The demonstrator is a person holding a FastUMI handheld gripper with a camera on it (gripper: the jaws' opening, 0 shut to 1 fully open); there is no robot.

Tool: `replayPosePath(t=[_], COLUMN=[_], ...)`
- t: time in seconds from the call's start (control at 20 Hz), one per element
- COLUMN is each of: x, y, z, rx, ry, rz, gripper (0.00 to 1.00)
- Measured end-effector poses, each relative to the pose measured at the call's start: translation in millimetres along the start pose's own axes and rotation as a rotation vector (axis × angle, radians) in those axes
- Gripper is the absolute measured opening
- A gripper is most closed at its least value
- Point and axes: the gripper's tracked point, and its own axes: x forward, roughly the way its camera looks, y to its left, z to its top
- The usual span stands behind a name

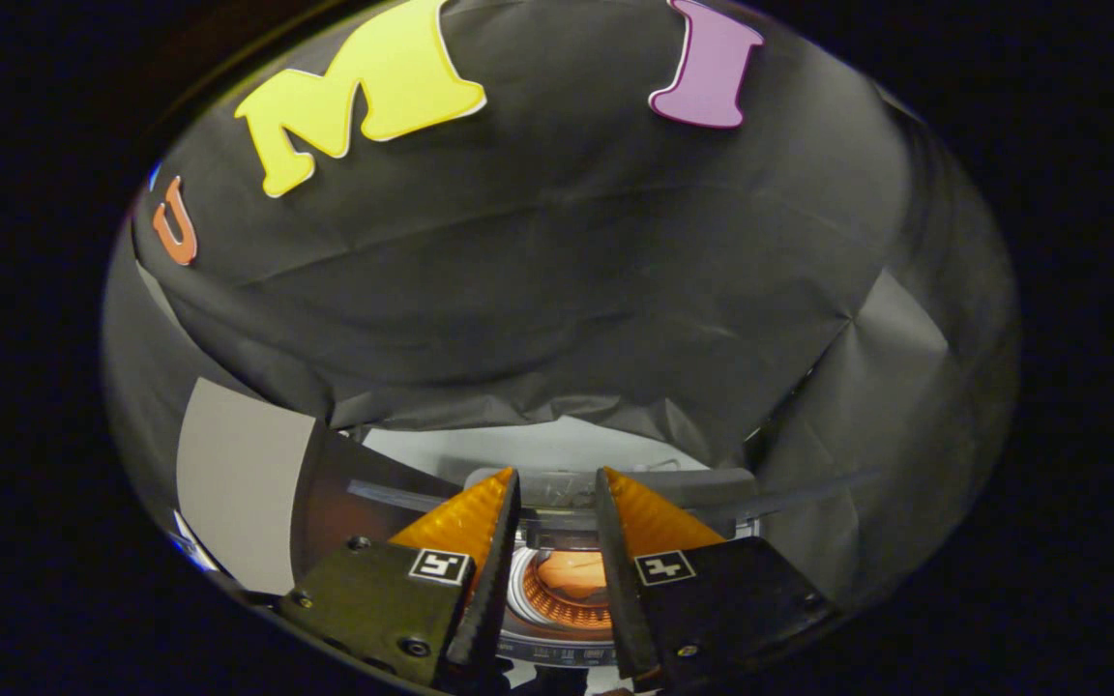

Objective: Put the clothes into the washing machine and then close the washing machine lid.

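Note:
Below my gripper (557, 483) sits a small washing machine (557, 643), and its round drum opening shows in the gap between the fingers. An orange garment (569, 572) lies inside the drum. The machine's lid (683, 480), grey-framed with a clear window, stands raised just beyond the fingertips (499, 488). My fingers are a narrow gap apart and nothing is pressed between them. I cannot tell whether the tips touch the lid's edge.
The booth's black cloth wall (557, 290) hangs close behind the machine. A pale panel (238, 493) stands to the left of the fingers, next to a dark slanted surface (364, 493).

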Motion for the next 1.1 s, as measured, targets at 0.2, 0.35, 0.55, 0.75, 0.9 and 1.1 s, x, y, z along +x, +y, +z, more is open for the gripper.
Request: replayPosePath(t=[0.2,0.35,0.55,0.75,0.9,1.1], x=[-2,-7,-13,-21,-28,-34], y=[0,2,2,3,2,1], z=[-5,-11,-20,-32,-43,-59], rx=[0.006,0.011,0.006,0.019,0.028,0.047], ry=[-0.003,-0.025,-0.058,-0.069,-0.080,-0.095], rz=[0.013,0.011,-0.015,-0.049,-0.063,-0.073], gripper=[0.49,0.49,0.49,0.49,0.50,0.50])
